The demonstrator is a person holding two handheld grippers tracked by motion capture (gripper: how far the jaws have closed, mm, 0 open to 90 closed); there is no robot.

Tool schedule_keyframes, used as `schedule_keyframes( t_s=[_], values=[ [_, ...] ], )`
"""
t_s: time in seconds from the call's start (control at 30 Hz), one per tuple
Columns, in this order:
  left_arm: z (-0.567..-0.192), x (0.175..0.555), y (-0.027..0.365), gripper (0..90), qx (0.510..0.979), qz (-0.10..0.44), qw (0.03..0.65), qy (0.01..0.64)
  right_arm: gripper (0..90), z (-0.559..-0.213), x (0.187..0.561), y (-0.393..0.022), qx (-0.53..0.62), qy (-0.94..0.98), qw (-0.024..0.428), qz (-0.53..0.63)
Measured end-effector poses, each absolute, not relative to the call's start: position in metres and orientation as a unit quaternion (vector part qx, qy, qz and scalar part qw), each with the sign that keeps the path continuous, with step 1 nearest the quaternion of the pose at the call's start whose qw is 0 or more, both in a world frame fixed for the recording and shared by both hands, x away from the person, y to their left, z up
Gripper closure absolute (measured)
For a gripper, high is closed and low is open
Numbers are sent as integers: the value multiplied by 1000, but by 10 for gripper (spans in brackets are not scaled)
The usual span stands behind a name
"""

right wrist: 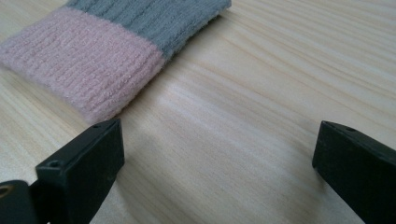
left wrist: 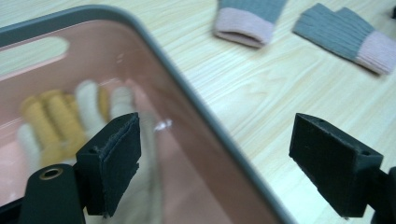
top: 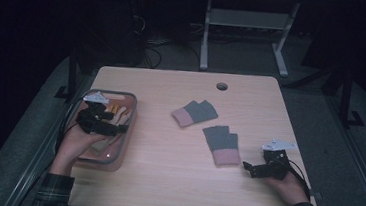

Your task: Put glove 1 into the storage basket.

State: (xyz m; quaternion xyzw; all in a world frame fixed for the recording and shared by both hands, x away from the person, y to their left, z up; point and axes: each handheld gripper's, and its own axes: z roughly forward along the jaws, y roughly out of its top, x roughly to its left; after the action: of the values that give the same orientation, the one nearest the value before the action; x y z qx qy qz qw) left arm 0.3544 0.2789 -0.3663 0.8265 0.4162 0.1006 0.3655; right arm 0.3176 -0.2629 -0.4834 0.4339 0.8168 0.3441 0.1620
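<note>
Pink tray (top: 127, 128) holding yellow-white gloves (left wrist: 60, 116); left gripper (top: 114, 125) hovering released over it, right gripper (top: 248, 168) released beside grey-pink glove (top: 222, 144).

Bare table (right wrist: 243, 121) is seen between the right gripper's (right wrist: 217, 163) spread jaws; the left gripper's (left wrist: 215, 163) are straddled across the tray wall (left wrist: 205, 126).

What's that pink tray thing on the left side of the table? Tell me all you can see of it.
The pink tray is a shallow, rounded-corner bin with a grey rim, plastic by its look, with a slot handle in its end wall. It sits flat at the table's left edge. Inside lies a yellow-and-white glove, blurred. The left gripper hangs over it, jaws open, one inside the rim and one outside.
</note>
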Motion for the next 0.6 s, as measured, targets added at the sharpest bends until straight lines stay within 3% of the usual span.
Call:
schedule_keyframes(
  t_s=[0.6],
  values=[
    [-381, 341, 205, 161, 850, 75, 379, 359, 17, -483, 318, -263, 433, 817, 162, 344]
  ],
)
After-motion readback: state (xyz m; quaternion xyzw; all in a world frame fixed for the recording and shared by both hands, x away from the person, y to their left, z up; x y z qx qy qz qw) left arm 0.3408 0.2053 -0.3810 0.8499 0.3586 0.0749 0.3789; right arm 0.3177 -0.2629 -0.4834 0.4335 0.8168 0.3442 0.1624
